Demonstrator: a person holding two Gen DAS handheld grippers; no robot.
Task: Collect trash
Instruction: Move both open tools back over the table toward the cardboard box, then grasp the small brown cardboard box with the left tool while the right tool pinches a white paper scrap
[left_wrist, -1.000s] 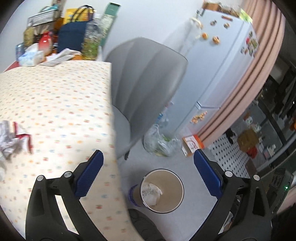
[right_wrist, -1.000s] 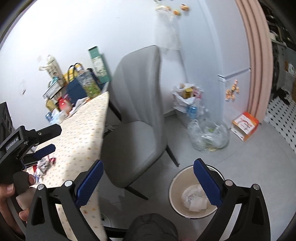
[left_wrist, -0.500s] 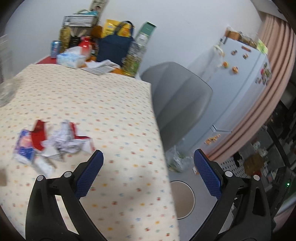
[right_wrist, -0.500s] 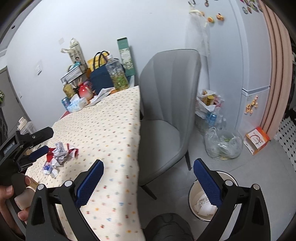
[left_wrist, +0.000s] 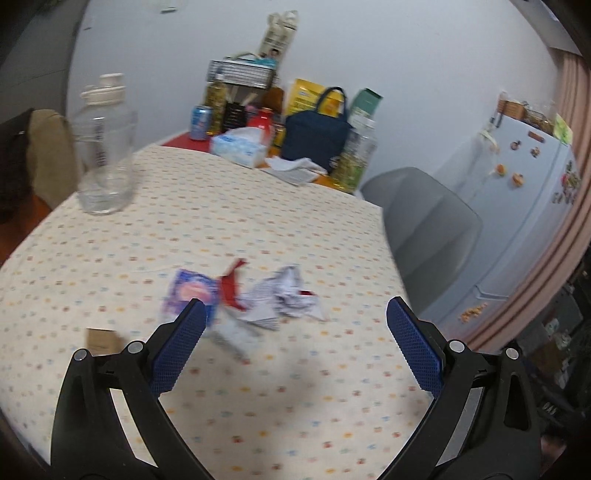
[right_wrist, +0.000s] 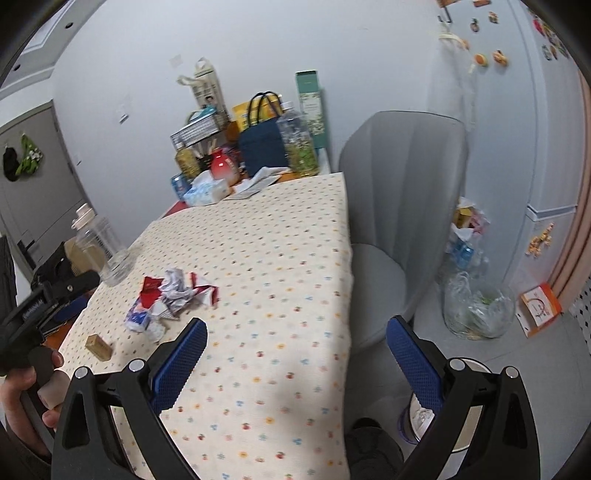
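On the desk (left_wrist: 258, 206), covered by a dotted cloth, a loose heap of trash lies near the front edge: a crumpled white paper (left_wrist: 286, 291), a red wrapper scrap (left_wrist: 232, 288) and a blue-and-pink packet (left_wrist: 192, 291), all touching or overlapping. A small brown box (right_wrist: 98, 346) sits apart from the heap, nearer the person. The left claw (left_wrist: 295, 332) hangs just above and before the heap, jaws spread wide and holding nothing; its left blue pad (left_wrist: 179, 350) overlaps the packet in the left wrist view. The right claw (right_wrist: 295, 354) is likewise wide open and empty, poised over the desk's near corner, with the waste bin (right_wrist: 469, 406) on the floor below its right finger, beside the grey chair (right_wrist: 399, 206).

Step in hand, as judged: approach for the next pickup with the left claw. To do it well, lower the claw so the crumpled paper lies centred between the pads, since a ball gives a firmer bite than flat foil. Keep the fingertips just clear of the cloth to avoid pinching it. Close fully before lifting, as light scraps slip easily. A clear plastic bottle (left_wrist: 105, 147) stands well apart, behind the heap, and poses little obstruction.
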